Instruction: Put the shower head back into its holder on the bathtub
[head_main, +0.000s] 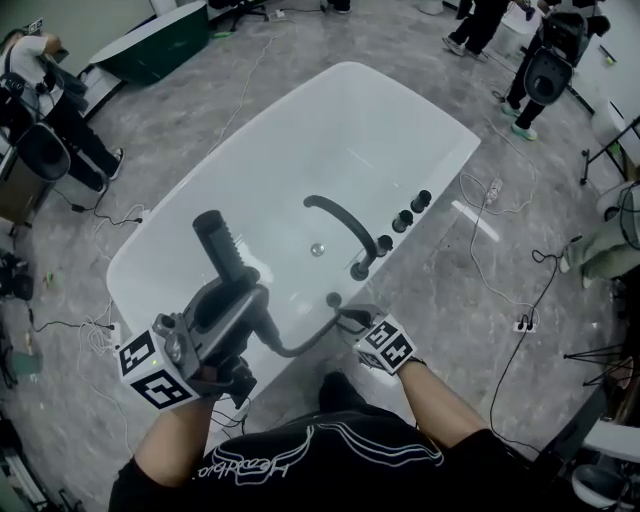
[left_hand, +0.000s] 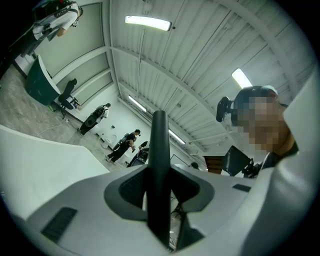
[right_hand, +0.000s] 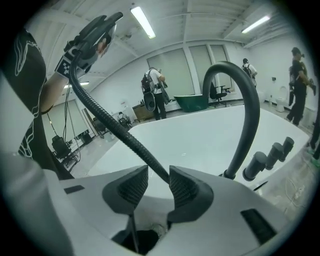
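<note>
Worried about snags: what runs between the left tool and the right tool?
The black hose, looping from the shower head in the left tool down to the right tool, between its open jaws; the head view shows it.

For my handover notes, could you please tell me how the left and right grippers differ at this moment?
The left gripper is clamped on the shower head's handle; the right gripper stands open, with the hose between its jaws. The left faces toward the ceiling; the right faces across the bathtub toward the spout. Both have black padded jaws.
</note>
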